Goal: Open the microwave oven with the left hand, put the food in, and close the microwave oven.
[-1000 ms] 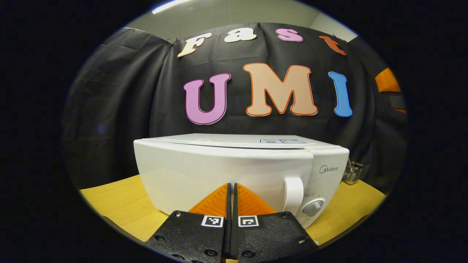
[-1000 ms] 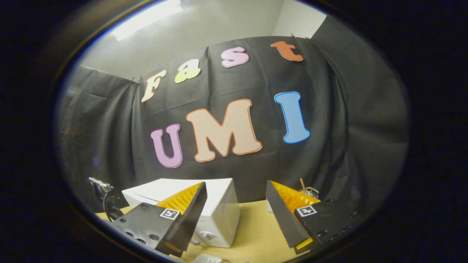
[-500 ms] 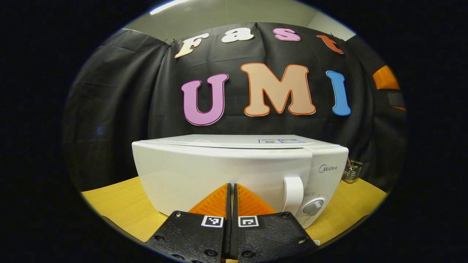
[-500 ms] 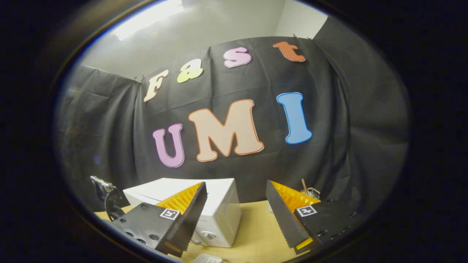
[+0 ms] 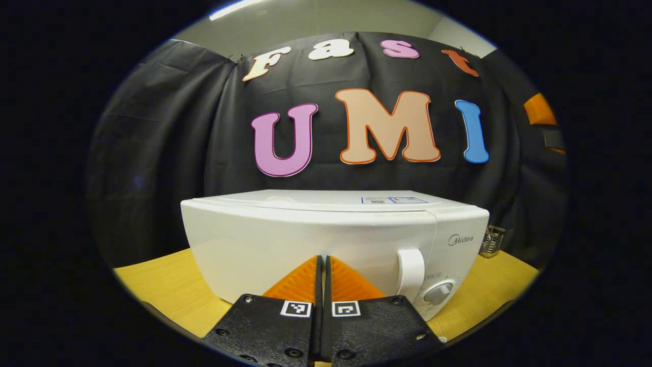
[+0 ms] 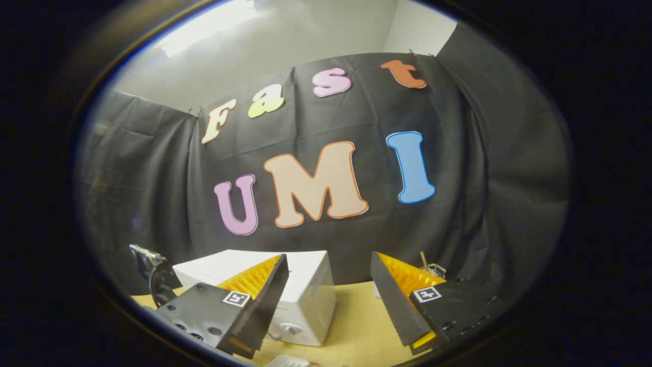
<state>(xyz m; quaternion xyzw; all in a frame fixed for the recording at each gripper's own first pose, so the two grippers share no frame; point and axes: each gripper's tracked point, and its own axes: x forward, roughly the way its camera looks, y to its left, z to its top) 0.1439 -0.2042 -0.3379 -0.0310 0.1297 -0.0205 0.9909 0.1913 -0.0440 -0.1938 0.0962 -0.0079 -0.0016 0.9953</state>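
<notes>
In the left gripper view, the left hand-held gripper [image 5: 322, 265] is showing at the bottom centre of the frame with its two fingers pressed flat together, gripping nothing. Directly above and beyond them the microwave oven [image 5: 333, 244] is sitting on the yellow wooden table [image 5: 158, 285], taking up the middle of the frame, its door facing the camera and appearing fully closed. The relation that matters is this: the door handle [image 5: 410, 272], a white vertical bar with its long axis running up and down, is lying to the lower right of the fingertips, just left of the round dial [image 5: 438, 293]. The fingers are apart from the door, so, by my judgement, the left hand-held gripper would need to be spreading and shifting rightward to catch the handle.

In the right gripper view, the right hand-held gripper [image 6: 328, 288] is standing wide apart and empty at the bottom of the frame, with the microwave oven [image 6: 305, 300] off at the lower left, seen corner-on. The left one is looking nearer and squarer to the door. A pale object at the bottom edge is too cropped to identify. The oven is glossy white and boxy
</notes>
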